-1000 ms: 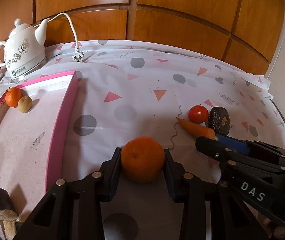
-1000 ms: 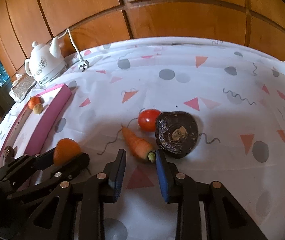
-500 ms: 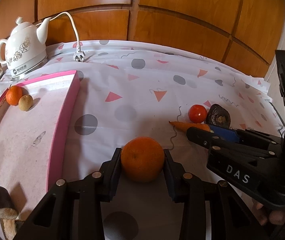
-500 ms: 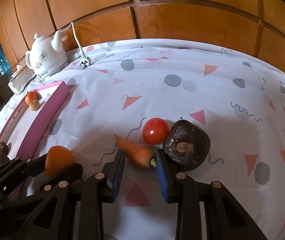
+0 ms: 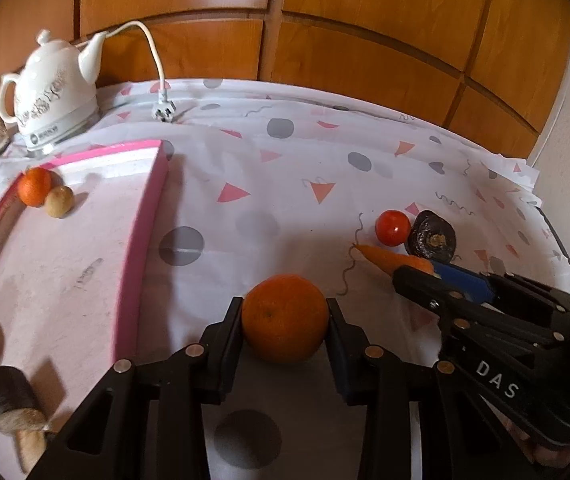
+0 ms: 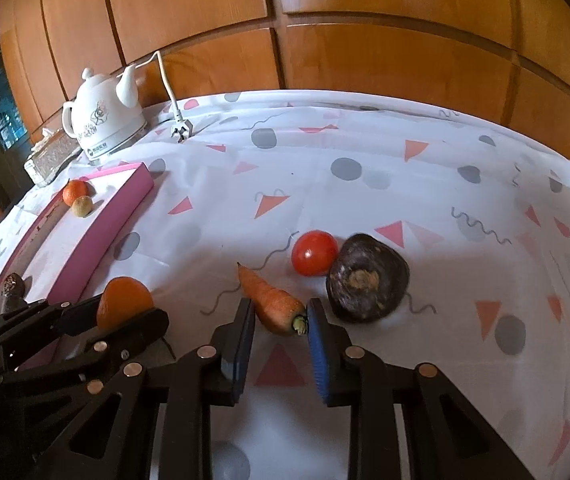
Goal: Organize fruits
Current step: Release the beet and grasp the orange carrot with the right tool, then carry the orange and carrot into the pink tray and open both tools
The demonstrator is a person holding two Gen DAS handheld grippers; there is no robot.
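My left gripper [image 5: 285, 314] is shut on a large orange [image 5: 285, 317], held over the patterned cloth just right of the pink tray [image 5: 141, 248]. The orange also shows in the right wrist view [image 6: 123, 302]. My right gripper [image 6: 279, 312] is open, its jaws on either side of the thick end of a carrot [image 6: 271, 300] lying on the cloth. A red tomato [image 6: 314, 253] and a dark purple root vegetable [image 6: 367, 278] lie just beyond the carrot. In the tray sit a small orange [image 5: 35, 186] and a brownish fruit [image 5: 59, 201].
A white kettle [image 5: 53, 88] with cord and plug [image 5: 163, 106] stands at the back left. Dark cylindrical items [image 5: 7, 398] lie at the tray's near end. Wood panelling backs the table. A glittery box [image 6: 47, 158] sits left of the kettle.
My right gripper has moved forward so the carrot's thick end now lies between its open jaws. The left gripper still holds the orange, barely moved.
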